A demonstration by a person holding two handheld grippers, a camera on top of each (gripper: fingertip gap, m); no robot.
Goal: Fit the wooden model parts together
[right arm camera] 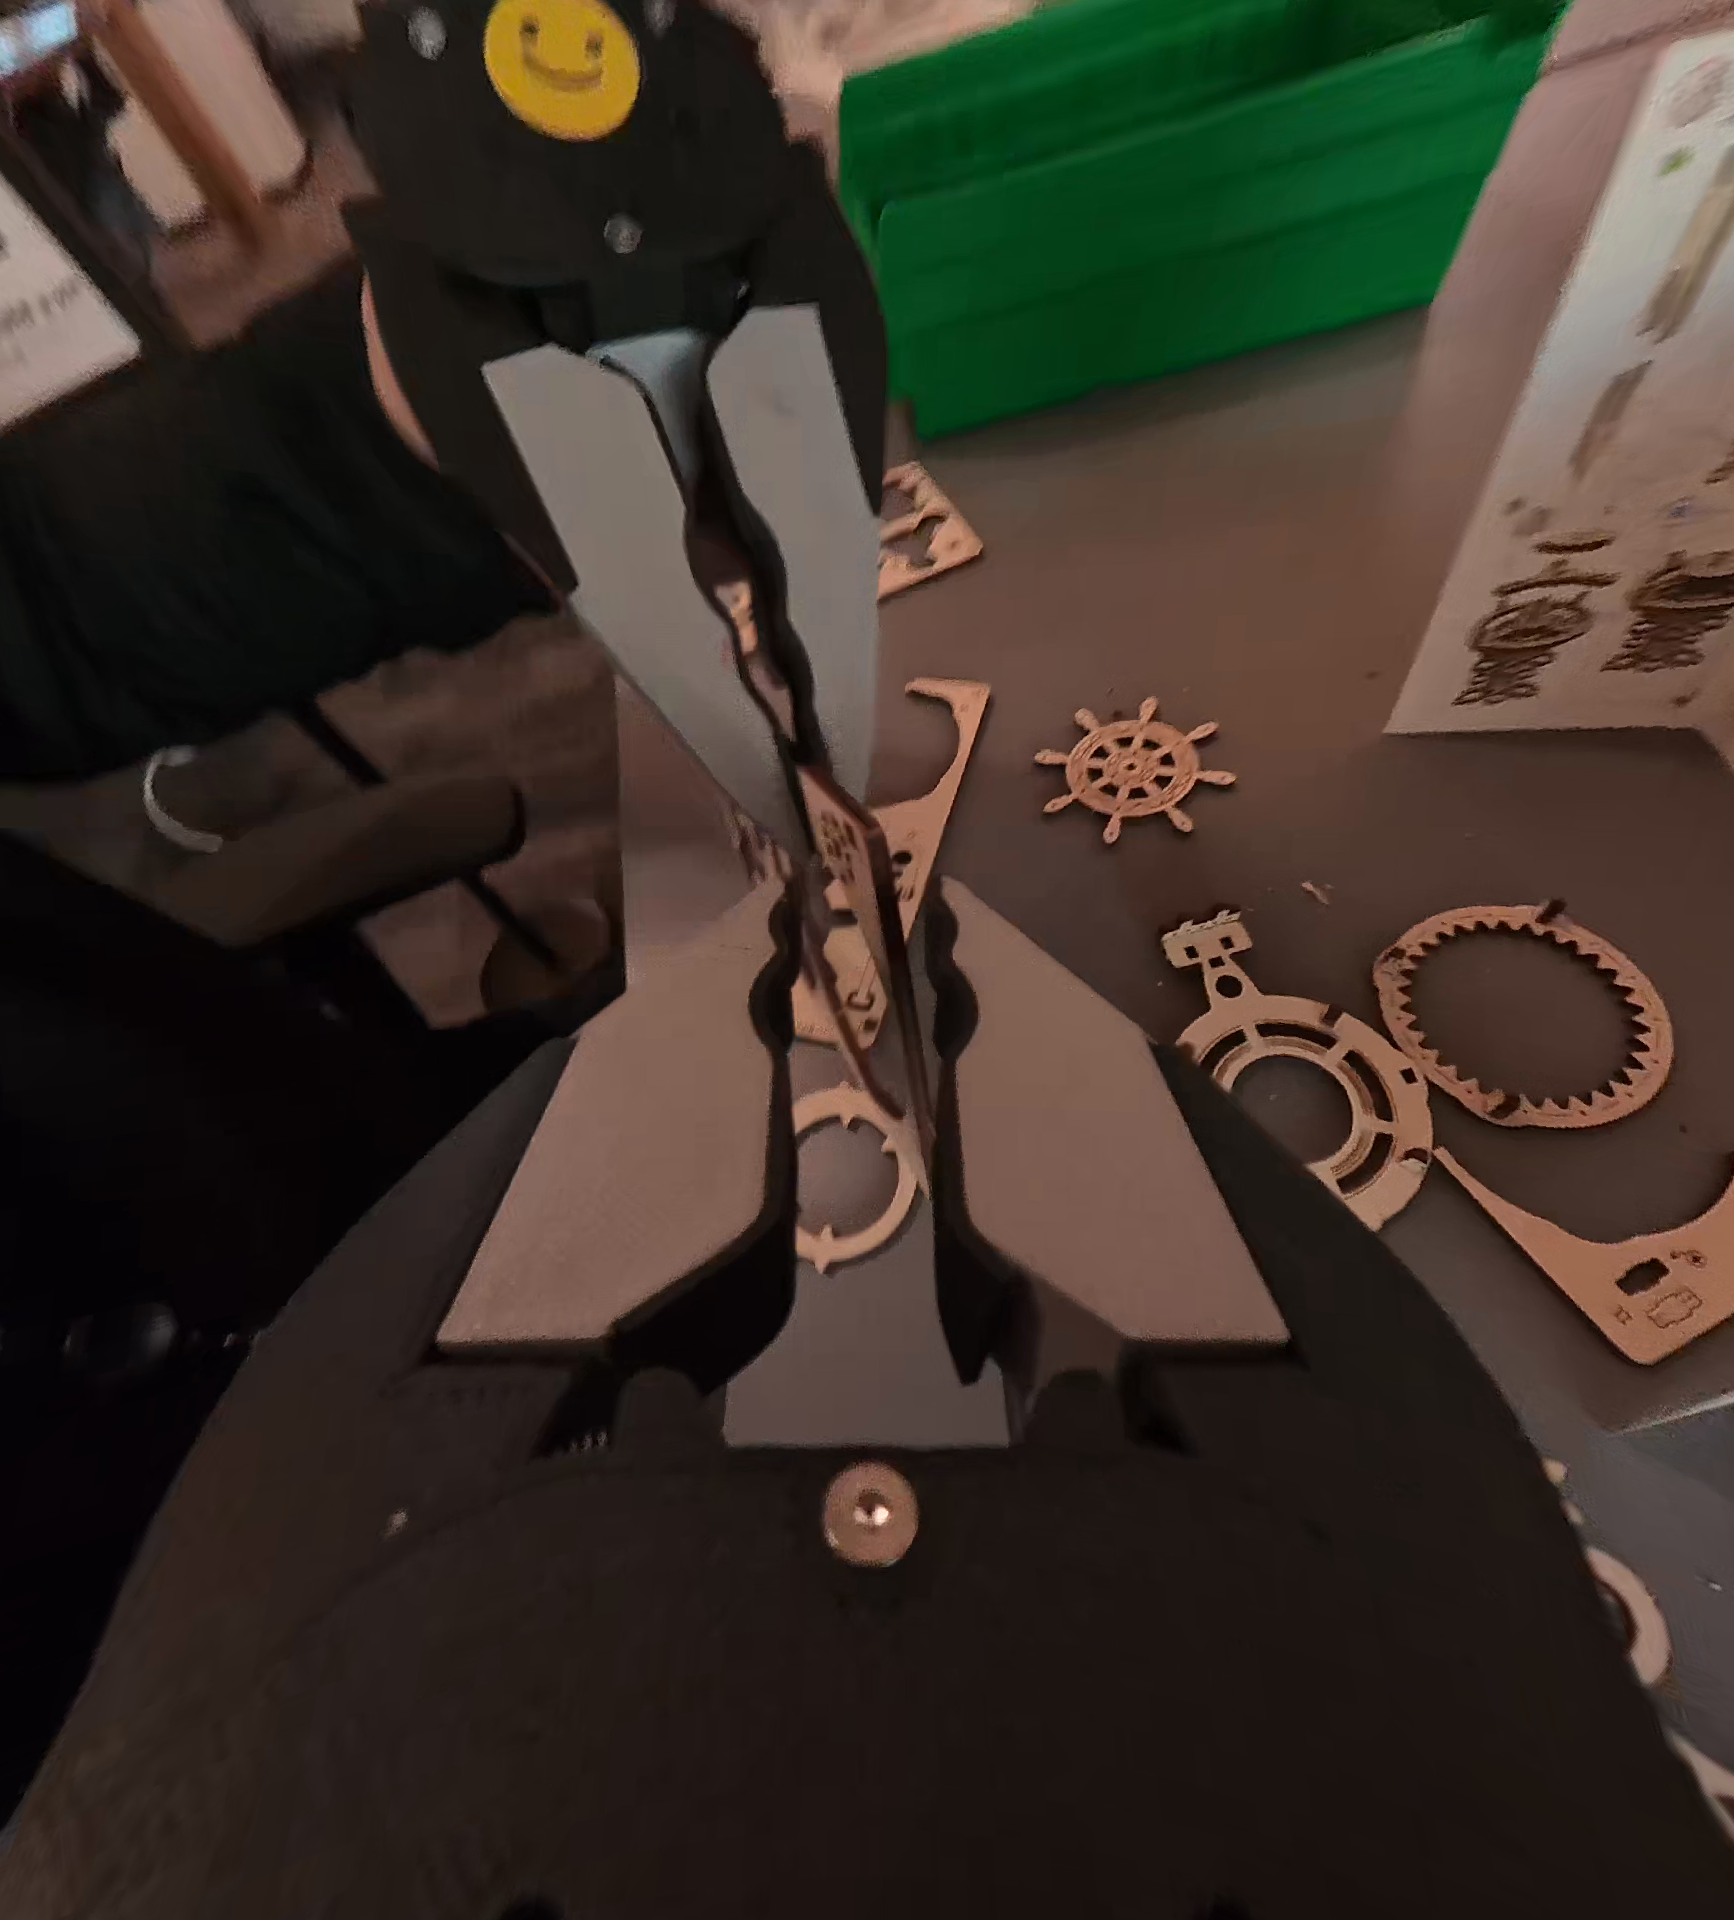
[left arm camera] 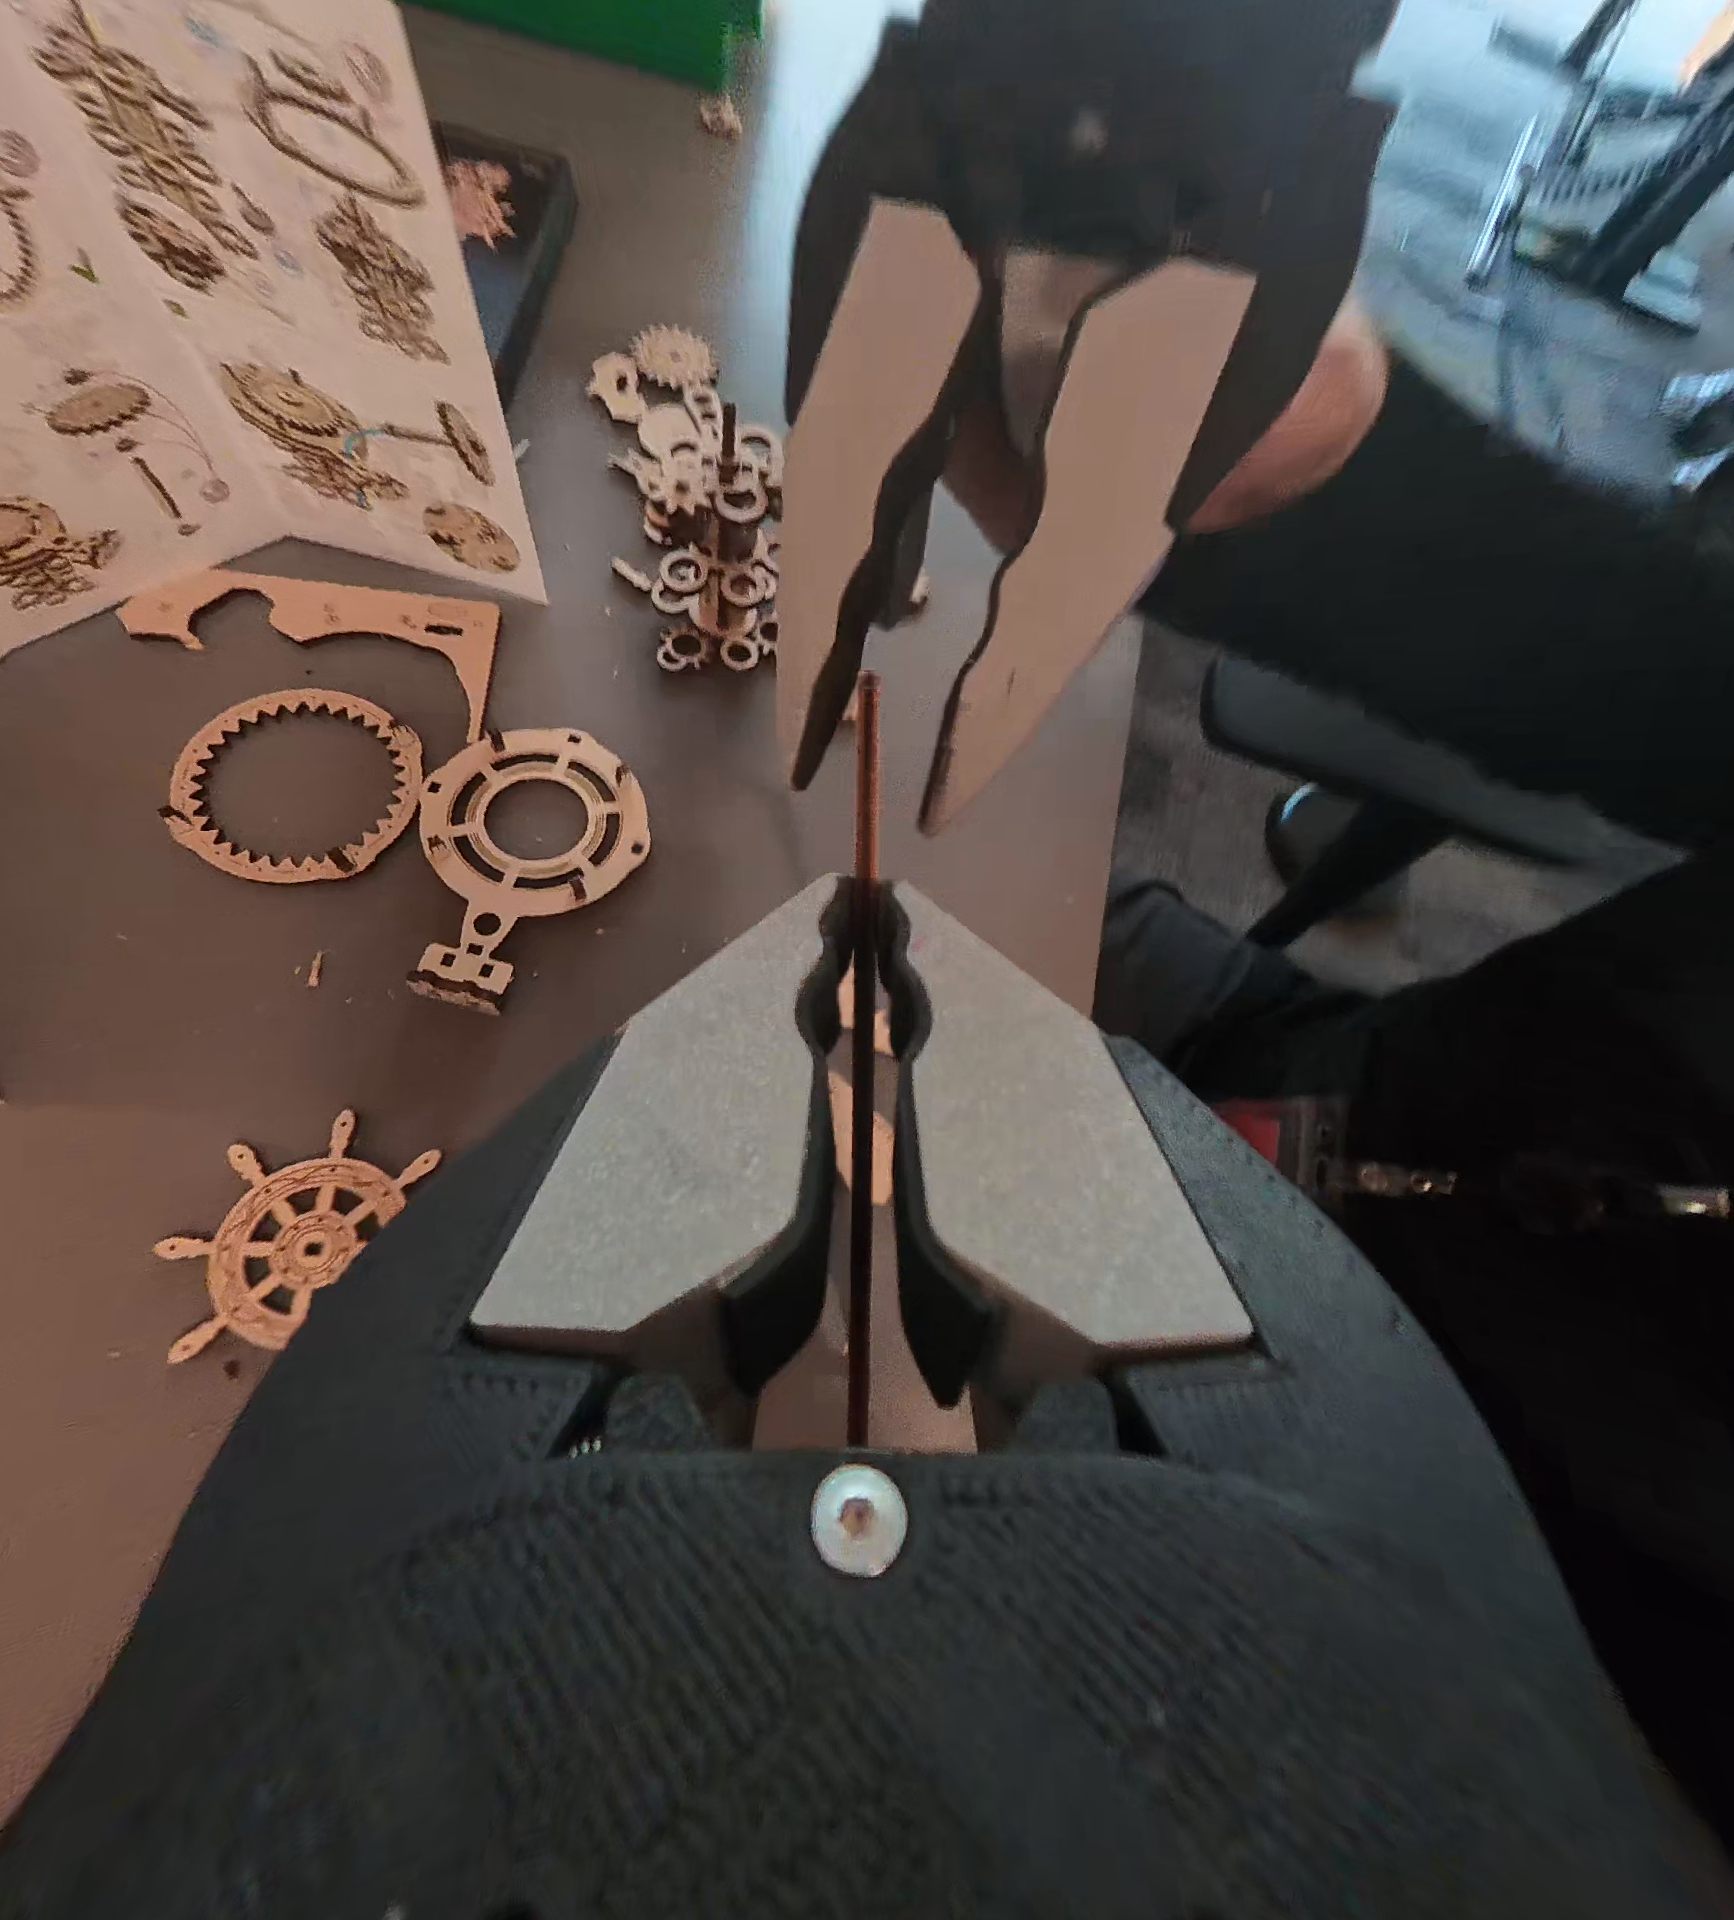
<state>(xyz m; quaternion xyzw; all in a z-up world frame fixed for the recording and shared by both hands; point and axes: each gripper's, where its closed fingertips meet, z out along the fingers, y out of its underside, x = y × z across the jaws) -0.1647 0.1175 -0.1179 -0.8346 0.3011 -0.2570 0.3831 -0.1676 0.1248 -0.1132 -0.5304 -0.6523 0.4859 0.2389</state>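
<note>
Thin flat wooden plate [right arm camera: 847, 935], laser-cut w/ small slots, is held edge-on in the air above the desk [left arm camera: 63, 935], near its front edge. Left gripper [left arm camera: 861, 894] is closed tight on it; from the left wrist view only a dark thin edge shows, poking out past the tips. Right gripper [right arm camera: 858, 914] is approx half open, its tips to either side of the plate's free end, not clamped yet.

Judgement: plate is v. light, stiff along its face but brittle, likely to snap at the cut-outs if twisted. Best taken flat across both faces, on solid wood, not the fretwork.

On the desk beyond: ship's wheel [left arm camera: 294, 1242], toothed ring [left arm camera: 294, 787], round frame w/ stem [left arm camera: 530, 842], instruction sheet [left arm camera: 167, 291].
</note>
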